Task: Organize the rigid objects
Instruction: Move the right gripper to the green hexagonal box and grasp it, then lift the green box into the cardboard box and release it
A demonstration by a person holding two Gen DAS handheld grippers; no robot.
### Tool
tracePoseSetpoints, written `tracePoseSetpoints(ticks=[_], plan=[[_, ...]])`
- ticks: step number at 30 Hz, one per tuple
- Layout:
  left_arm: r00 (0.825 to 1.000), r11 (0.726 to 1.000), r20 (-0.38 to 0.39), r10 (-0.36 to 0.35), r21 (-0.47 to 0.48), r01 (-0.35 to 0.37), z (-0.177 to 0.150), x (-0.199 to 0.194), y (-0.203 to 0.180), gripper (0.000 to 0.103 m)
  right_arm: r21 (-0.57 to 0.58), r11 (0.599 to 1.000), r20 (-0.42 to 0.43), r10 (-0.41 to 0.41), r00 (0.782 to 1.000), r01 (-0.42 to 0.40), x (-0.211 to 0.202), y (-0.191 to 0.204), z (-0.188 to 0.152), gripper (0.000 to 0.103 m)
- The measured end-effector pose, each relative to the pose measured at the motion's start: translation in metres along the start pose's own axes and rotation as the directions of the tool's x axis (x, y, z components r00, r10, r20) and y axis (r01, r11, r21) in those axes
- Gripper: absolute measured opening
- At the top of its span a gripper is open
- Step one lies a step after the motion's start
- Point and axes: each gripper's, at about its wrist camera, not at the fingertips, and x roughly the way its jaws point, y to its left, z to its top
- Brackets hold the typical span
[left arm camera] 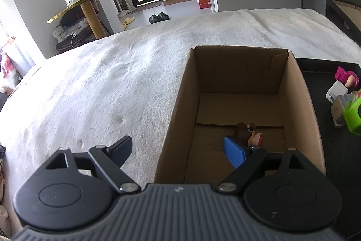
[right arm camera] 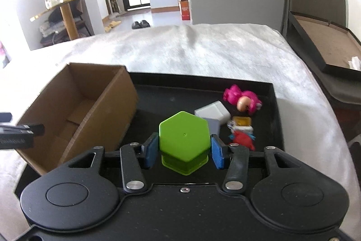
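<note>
In tray (right arm camera: 158,80), near left edge: right gripper (right arm camera: 184,148) pinching green hex block (right arm camera: 183,139), pads on both sides, block looks lifted off tray floor. Box (right arm camera: 74,92) touching tray's left edge holds one figurine (left arm camera: 248,134) so far. Left gripper (left arm camera: 180,150) wide, empty, straddling box's left wall. Still in tray's right half: pink doll (right arm camera: 242,99), white block (right arm camera: 213,114), small red toy (right arm camera: 243,139). Roughly one in, several left.

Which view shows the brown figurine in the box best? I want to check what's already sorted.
The left wrist view: the brown figurine lies on the cardboard box floor, partly behind a gripper pad. The right wrist view shows the box's interior, but no figurine.
</note>
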Motion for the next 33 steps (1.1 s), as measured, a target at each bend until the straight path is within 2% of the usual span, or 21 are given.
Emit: tracePoseSetpoints(ticks=[15, 22, 31, 33], plan=[[0.999, 0.998, 0.032, -0.044, -0.044, 0.045, -0.003, -0.001, 0.015, 0.086, -0.015, 0.995, 0.063, 0.096, 0.993, -0.095, -0.002, 0.044, 0.028, 0.047], [0.997, 0.996, 0.046, -0.059, -0.07, 0.062, -0.005, 0.003, 0.024, 0.078, -0.058, 0.991, 0.086, 0.128, 0.988, -0.124, 0.009, 0.067, 0.038, 0.047], [0.995, 0.989, 0.049, -0.088, -0.113, 0.093, -0.006, 0.009, 0.034, 0.044, -0.09, 0.991, 0.145, 0.111, 0.983, -0.098, 0.011, 0.086, 0.053, 0.046], [0.994, 0.987, 0.043, -0.097, -0.122, 0.101, -0.006, 0.01, 0.036, 0.027, -0.1, 0.99, 0.181, 0.115, 0.977, -0.098, 0.007, 0.089, 0.057, 0.046]])
